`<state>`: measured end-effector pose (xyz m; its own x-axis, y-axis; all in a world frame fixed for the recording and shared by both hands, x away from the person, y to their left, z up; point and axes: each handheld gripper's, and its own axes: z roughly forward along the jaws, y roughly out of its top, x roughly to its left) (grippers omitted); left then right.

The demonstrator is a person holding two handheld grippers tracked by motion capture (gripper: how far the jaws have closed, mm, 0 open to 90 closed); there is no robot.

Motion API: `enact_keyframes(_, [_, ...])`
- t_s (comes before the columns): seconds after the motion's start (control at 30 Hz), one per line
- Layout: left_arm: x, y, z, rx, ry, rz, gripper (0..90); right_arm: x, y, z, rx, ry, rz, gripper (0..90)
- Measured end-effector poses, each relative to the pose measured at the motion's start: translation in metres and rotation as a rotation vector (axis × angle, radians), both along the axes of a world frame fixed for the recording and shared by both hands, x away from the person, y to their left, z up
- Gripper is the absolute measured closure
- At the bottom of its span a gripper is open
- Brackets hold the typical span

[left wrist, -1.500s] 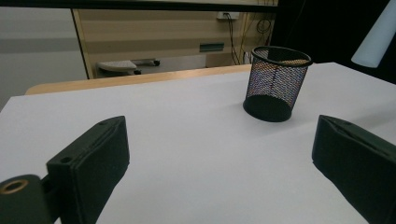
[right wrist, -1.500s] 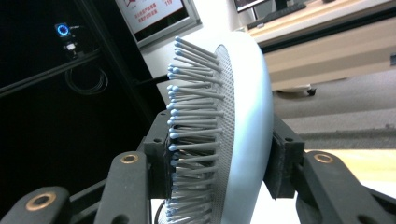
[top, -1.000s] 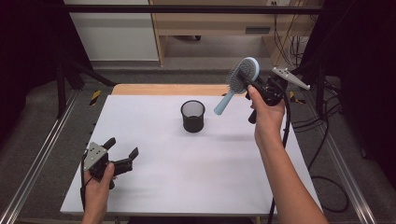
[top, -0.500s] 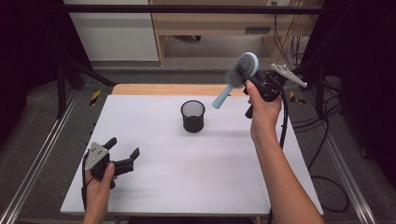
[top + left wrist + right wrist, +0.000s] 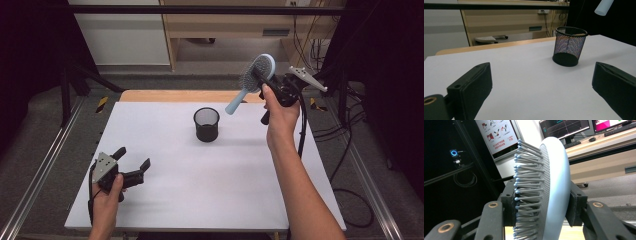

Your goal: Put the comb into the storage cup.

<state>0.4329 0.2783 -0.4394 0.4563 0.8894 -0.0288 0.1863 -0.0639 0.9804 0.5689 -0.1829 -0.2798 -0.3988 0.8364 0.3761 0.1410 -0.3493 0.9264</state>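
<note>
White table [image 5: 200,200] bears a mesh cup [image 5: 206,124] near its far edge. Right gripper [image 5: 263,80] pinches the brush [image 5: 252,77] head aloft; left gripper [image 5: 132,165] gapes empty near the left corner.

Hairbrush [image 5: 252,80] above table [image 5: 200,200], right of cup [image 5: 206,124]

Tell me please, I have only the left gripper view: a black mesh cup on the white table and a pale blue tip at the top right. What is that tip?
Observer: It is the handle end of a light blue hairbrush, held in the air above and to the right of the mesh cup.
Operator: Who holds it?
Observer: The right gripper, shut on the brush head, one pad on the bristles, one on the back.
Operator: Is the cup empty?
Observer: I cannot tell; the inside looks dark.
</note>
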Motion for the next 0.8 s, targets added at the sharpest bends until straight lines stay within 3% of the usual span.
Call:
enact_keyframes(0.5, [0.000, 0.002, 0.000, -0.006, 0.000, -0.003, 2.9, 0.006, 0.018, -0.001, 0.007, -0.013, 0.031, 52.7])
enact_keyframes(0.8, [0.000, 0.002, 0.000, -0.008, -0.004, -0.003, 2.9, 0.011, 0.035, -0.009, 0.001, -0.003, 0.057, 52.6])
